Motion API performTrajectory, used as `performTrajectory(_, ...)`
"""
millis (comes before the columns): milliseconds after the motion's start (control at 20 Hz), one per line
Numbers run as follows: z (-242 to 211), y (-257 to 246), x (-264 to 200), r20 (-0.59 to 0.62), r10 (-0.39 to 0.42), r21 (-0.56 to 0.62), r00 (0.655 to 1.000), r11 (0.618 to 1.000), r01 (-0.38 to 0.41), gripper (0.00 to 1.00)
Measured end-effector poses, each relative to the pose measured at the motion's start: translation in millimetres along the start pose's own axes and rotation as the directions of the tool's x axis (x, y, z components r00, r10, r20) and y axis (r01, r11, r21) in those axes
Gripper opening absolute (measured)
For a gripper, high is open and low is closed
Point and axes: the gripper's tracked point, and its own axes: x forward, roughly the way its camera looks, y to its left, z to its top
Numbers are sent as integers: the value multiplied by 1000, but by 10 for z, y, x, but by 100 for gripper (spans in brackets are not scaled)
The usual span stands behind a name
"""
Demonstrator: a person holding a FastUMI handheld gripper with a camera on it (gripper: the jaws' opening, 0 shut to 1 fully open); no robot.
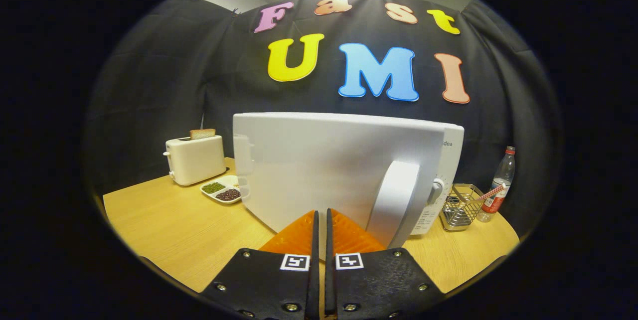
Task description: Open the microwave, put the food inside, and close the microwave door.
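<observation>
Microwave (344, 170) on wooden table (169, 235), hand-held gripper (321, 215) closed.

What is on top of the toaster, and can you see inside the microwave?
A slice of bread sticks out of the toaster. The microwave door, partly swung, covers its inside, so any food there is hidden. The gripper is shut before the door.

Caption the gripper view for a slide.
Closed fingers press against the partly open white microwave door, beside its handle; toaster sits beyond.
</observation>
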Motion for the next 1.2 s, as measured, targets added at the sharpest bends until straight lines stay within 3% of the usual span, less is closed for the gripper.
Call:
performTrajectory(400,92,-488,473,27,-99,-5,995,995,99,5)
performTrajectory(650,111,-547,685,33,-114,-7,993,993,115,5)
performTrajectory(800,150,-577,724,69,-137,-75,988,987,142,5)
performTrajectory(900,76,-610,776,17,-128,-45,992,991,129,5)
performTrajectory(1050,9,-553,672,-57,-104,10,993,994,105,4)
performTrajectory(1200,352,-500,308,0,-98,21,995,995,98,4)
